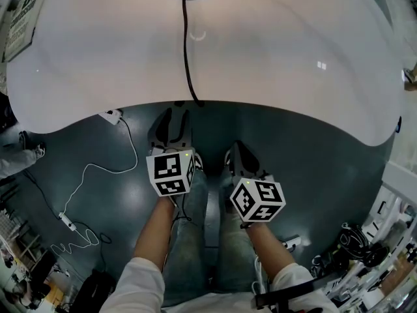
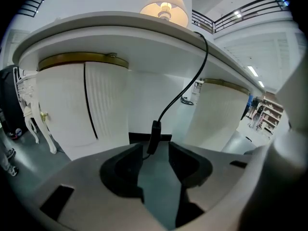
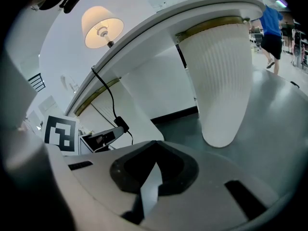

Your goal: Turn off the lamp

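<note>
Left gripper (image 2: pixel 155 153) is spread wide, the inline switch (image 2: pixel 154 136) hanging right at its tips, not pinched; right gripper (image 3: pixel 155 148) is closed, empty. Lamp (image 2: pixel 164 6) toward the counter's (image 1: pixel 273 57) far side is glowing, so nothing's switched off yet. Only the gripper views show that glow; head view just catches its base and cord (image 1: pixel 187 51).
</note>
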Motion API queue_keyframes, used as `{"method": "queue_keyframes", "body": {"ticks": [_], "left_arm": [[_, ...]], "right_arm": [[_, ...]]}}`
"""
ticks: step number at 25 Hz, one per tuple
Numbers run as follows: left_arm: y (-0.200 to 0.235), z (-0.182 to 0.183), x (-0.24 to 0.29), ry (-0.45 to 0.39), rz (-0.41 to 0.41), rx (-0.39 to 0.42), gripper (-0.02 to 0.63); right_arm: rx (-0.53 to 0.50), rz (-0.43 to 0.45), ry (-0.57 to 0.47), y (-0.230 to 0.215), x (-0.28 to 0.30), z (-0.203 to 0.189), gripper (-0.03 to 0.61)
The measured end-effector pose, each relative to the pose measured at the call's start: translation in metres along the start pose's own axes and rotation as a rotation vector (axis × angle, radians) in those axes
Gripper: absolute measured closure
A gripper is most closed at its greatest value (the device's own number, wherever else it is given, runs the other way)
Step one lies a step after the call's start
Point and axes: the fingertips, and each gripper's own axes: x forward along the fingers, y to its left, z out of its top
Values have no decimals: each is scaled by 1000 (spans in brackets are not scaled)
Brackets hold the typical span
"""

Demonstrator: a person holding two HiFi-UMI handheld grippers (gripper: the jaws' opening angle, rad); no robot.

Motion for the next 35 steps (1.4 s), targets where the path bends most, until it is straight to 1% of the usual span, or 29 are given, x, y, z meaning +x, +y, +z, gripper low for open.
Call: {"method": "queue_keyframes", "body": {"ticks": [8,11,16,18,28,29,31,35], "left_arm": [[1,4,19,21,5,23,459],[1,7,21,8,11,30,459],[3,16,17,-25,46,112,459],[3,18,17,-31,52,125,459],[1,18,20,-30,49,104,463],[1,18,20,-31,49,104,470],[2,19,18,-35,56,106,512],[2,19,18,-34,57,106,520]], "right_arm": [[14,-10,-6,-2,0,0,578],[15,-9,-1,-3,0,-2,578],[20,-7,6,-4,0,-5,578],[20,-7,7,-4,-1,-6,579],[26,-1,19,-6,-3,-12,578],[26,-1,20,-7,-3,-12,578],[27,-2,22,-8,-4,-14,579],[30,-3,26,-9,-5,-15,578]]}}
